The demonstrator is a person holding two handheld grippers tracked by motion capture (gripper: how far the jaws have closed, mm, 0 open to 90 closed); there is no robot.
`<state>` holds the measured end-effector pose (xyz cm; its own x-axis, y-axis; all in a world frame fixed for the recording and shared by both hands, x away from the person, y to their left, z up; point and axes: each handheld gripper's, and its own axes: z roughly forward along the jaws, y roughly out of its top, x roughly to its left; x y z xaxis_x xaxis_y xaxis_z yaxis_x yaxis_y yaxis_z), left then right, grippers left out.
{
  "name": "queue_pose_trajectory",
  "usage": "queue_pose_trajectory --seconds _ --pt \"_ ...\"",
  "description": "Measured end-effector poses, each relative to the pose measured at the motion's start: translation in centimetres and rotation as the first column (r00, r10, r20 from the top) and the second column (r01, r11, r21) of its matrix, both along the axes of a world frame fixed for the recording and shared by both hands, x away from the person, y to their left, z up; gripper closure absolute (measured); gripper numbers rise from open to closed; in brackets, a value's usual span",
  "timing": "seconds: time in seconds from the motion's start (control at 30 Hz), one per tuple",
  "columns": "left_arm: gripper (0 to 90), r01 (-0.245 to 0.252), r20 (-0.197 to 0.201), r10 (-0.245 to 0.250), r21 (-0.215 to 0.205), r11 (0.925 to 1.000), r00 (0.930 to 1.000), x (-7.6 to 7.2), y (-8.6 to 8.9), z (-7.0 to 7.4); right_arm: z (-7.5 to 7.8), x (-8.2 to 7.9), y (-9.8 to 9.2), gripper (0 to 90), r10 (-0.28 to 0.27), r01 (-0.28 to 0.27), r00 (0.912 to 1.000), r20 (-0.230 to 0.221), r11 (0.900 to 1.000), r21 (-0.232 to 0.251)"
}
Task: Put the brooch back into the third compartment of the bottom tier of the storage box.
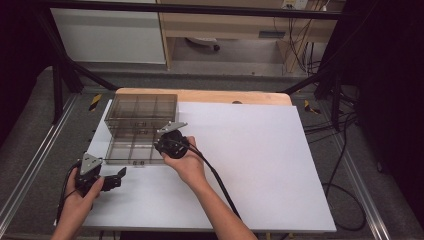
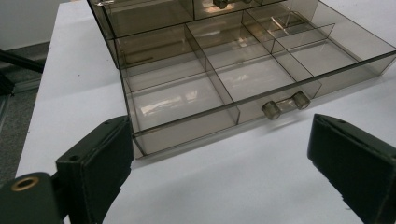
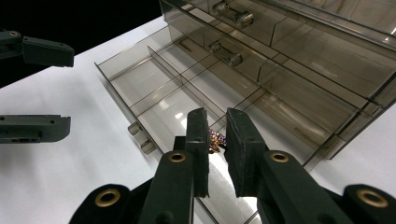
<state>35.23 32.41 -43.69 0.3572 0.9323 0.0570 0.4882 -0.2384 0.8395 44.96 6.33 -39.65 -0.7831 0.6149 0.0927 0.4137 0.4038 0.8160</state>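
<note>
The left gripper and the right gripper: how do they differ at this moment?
The left gripper has its jaws wide open with nothing between them; the right gripper is shut on a small purple and gold item. The left gripper rests in front of the pulled-out drawer, while the right gripper reaches over its compartments. Both have black jaws and are hand-held.

tiny glittery item point(image 3: 215, 139) half-hidden between claw pads

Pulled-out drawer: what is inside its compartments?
The drawer has bare compartments where they show. The right tongs pinch a small purple-and-gold thing above one compartment, covering its floor there.
</note>
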Motion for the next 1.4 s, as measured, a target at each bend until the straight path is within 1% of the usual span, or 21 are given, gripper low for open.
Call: queue_pose_trajectory --seconds 0.3,0.7,1.0,1.4 --pt "7.2 0.000 0.000 0.000 0.000 1.0000 1.0000 -0.01 0.01 0.01 -0.14 -0.06 0.23 79.6 0.003 -0.003 1.0000 -0.007 1.000 -0.001" --pt "7.2 0.001 -0.002 -0.001 0.002 1.0000 1.0000 0.00 -0.01 -0.03 -0.09 -0.03 0.30 78.7 0.002 -0.002 1.0000 -0.003 1.000 -0.003" --pt "7.2 0.001 -0.003 -0.001 0.002 1.0000 1.0000 0.01 0.00 -0.03 0.05 -0.01 0.10 77.5 -0.001 0.001 1.0000 -0.009 1.000 -0.005" --pt "7.2 0.001 -0.003 -0.001 0.003 1.0000 1.0000 0.01 -0.02 -0.04 0.35 -0.01 -0.36 76.9 -0.003 0.003 1.0000 -0.002 1.000 -0.012"
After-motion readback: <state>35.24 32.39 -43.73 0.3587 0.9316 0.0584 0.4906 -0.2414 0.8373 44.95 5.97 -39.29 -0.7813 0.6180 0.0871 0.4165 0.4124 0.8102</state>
